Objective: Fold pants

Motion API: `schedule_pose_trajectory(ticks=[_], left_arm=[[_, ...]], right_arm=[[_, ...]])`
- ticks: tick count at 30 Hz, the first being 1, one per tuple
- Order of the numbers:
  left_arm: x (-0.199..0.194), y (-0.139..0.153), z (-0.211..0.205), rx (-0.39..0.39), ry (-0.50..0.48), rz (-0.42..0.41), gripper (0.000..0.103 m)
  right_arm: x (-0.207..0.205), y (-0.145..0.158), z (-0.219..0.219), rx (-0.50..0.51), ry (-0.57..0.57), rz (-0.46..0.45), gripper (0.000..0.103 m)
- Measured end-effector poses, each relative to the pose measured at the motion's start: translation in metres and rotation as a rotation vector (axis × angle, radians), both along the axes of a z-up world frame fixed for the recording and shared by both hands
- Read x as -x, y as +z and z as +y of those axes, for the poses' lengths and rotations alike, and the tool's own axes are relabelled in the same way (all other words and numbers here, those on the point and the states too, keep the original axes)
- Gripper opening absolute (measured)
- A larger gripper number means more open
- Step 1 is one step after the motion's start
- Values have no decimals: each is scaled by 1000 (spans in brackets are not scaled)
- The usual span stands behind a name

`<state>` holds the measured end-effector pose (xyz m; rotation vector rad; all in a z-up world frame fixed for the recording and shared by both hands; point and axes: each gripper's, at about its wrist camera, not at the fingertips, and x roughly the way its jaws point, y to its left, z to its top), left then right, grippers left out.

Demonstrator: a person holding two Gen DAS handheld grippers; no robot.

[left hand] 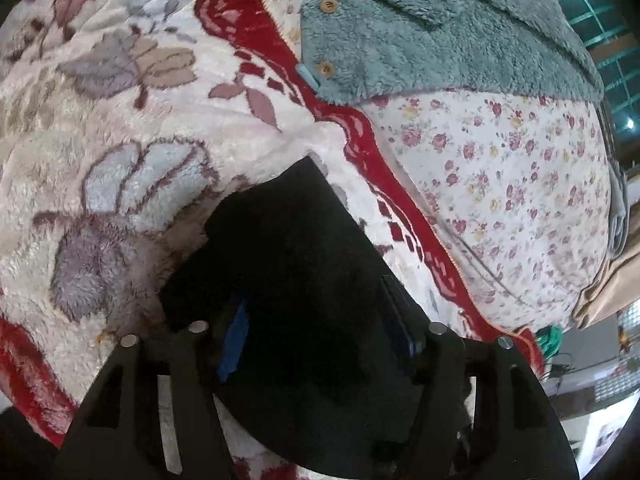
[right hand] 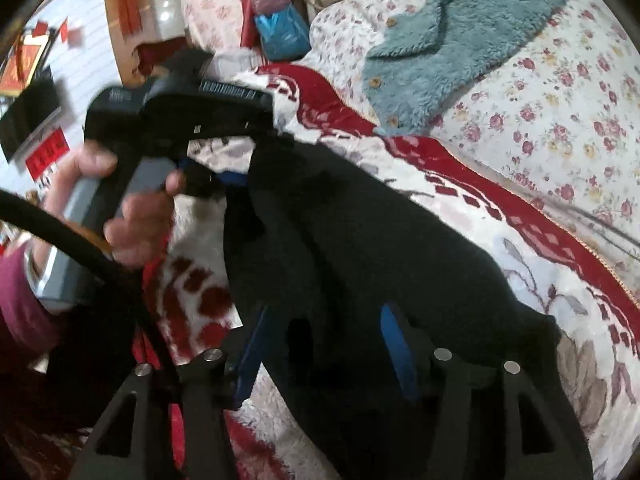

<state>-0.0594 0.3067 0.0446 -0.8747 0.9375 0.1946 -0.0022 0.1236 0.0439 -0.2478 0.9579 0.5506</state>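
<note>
Lying over the plush flowered blanket (left hand: 120, 128), black pants (right hand: 360, 240) are being gripped by both tools. Fabric is being pinched by the left gripper (left hand: 316, 328) and the right gripper (right hand: 324, 340) alike.

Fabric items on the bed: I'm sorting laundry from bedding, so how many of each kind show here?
Black pants: 1
Teal fleece top: 1
Red and white plush blanket: 1
Small-flowered sheet: 1
Total: 4
</note>
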Motion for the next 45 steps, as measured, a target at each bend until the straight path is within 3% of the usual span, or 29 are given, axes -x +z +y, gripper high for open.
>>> schedule_pose_trajectory(ticks=[1, 2, 3, 5, 10, 12, 15, 17, 19, 21, 23, 24, 26, 29, 32, 37, 40, 42, 45], left_arm=[[-2, 2, -3, -55, -22, 16, 28], [-3, 3, -5, -92, -31, 22, 16], [-2, 3, -4, -100, -34, 10, 13], [3, 5, -1, -84, -43, -8, 10], [31, 34, 3, -120, -59, -90, 9], [38, 29, 6, -124, -47, -66, 9], [37, -1, 11, -105, -40, 46, 13], [42, -8, 10, -87, -45, 33, 14], [48, 3, 5, -135, -67, 23, 21], [59, 18, -2, -193, -68, 8, 45], [75, 31, -2, -224, -12, -33, 61], [82, 33, -2, -220, 17, -51, 71], [90, 30, -1, -168, 47, -61, 79], [87, 13, -7, -137, 27, 15, 79], [86, 9, -18, -167, 51, 5, 79], [73, -5, -32, -34, 32, 0, 79], [63, -8, -44, -106, 35, 39, 80], [59, -8, -49, -116, 62, 35, 88], [51, -9, -48, -129, 92, 57, 90]], right_arm=[[-2, -3, 1, 29, -10, -12, 41], [-3, -5, 0, 25, -17, -8, 28], [-8, -5, -5, -30, -30, 19, 16], [-11, -1, -13, -108, -60, 50, 9], [6, 30, -9, -185, -27, 45, 8], [13, 34, -1, -185, -3, 42, 8], [11, 12, 11, -158, -3, 77, 8], [5, -16, 14, -115, -31, 164, 10], [6, -9, 2, -202, -59, 173, 14], [8, 6, -11, -237, -84, 181, 29], [18, 22, -28, -270, -94, 155, 32], [26, 31, -42, -297, -107, 153, 32], [42, 38, -64, -312, -164, 147, 34], [74, 44, -107, -371, -286, 171, 34], [112, 46, -154, -452, -423, 202, 34], [166, 49, -213, -489, -604, 231, 36], [194, 53, -235, -544, -670, 241, 39], [201, 53, -242, -540, -693, 239, 40], [203, 49, -252, -574, -726, 242, 40]])
